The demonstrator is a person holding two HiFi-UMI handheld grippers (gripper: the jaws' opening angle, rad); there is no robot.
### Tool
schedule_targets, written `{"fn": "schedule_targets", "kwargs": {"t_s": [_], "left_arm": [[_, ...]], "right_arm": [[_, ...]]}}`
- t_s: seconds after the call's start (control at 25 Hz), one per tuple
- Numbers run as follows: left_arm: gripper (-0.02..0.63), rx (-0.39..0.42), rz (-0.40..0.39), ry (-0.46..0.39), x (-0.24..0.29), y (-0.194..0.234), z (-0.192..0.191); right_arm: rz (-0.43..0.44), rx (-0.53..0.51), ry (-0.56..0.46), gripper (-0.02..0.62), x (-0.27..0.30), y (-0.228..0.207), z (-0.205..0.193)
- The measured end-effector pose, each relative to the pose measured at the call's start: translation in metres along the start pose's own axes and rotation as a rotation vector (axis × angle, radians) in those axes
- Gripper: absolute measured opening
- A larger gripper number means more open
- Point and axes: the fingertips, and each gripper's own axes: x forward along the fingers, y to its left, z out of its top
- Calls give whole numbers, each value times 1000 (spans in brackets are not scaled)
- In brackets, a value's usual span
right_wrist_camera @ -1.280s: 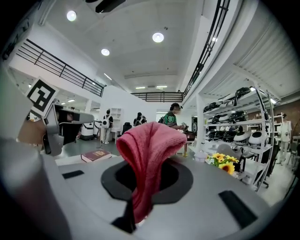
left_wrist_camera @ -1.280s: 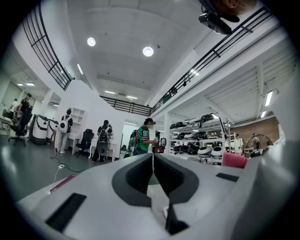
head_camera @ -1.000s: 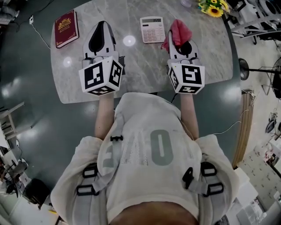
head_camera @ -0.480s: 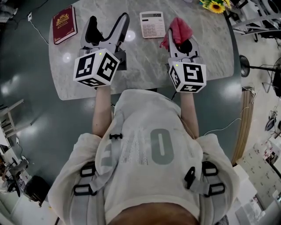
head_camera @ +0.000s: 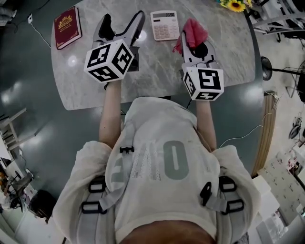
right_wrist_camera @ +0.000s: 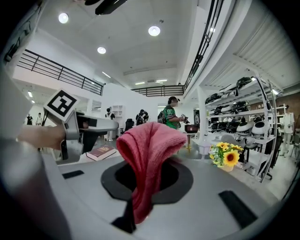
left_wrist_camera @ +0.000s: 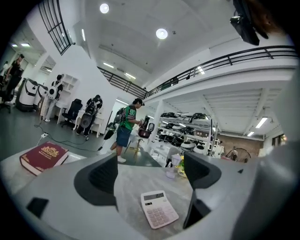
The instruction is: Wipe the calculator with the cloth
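Observation:
The white calculator [head_camera: 165,25] lies flat on the marble table [head_camera: 157,71] at its far middle. In the left gripper view the calculator [left_wrist_camera: 159,209] sits low between the jaws, farther out, untouched. My left gripper [head_camera: 124,21] is just left of it. Its jaws have just opened wide and hold nothing. My right gripper [head_camera: 194,42] is to the calculator's right, shut on the red cloth [head_camera: 193,31]. The cloth [right_wrist_camera: 147,154] bunches up above the closed jaws and hangs down between them.
A dark red book [head_camera: 66,27] lies at the table's far left corner. A pot of sunflowers [head_camera: 232,5] stands at the far right corner. Grey floor surrounds the table, and people and shelves stand well beyond it.
My left gripper's jaws went from shut to wide open, and it moved away from the person toward the far edge beside the calculator. The right gripper stayed put with the cloth.

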Motion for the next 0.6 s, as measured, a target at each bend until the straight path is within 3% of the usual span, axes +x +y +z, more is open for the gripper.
{"fn": "schedule_targets", "kwargs": {"t_s": [0.16, 0.36, 0.6], "left_arm": [[426, 33, 15, 164, 34, 18, -46], [426, 11, 28, 377, 74, 38, -113], [426, 87, 91, 589, 95, 57, -185]], "right_arm": [[11, -1, 15, 55, 6, 0, -5], [25, 1, 38, 55, 15, -3, -13], [27, 17, 67, 55, 27, -13, -22]]}}
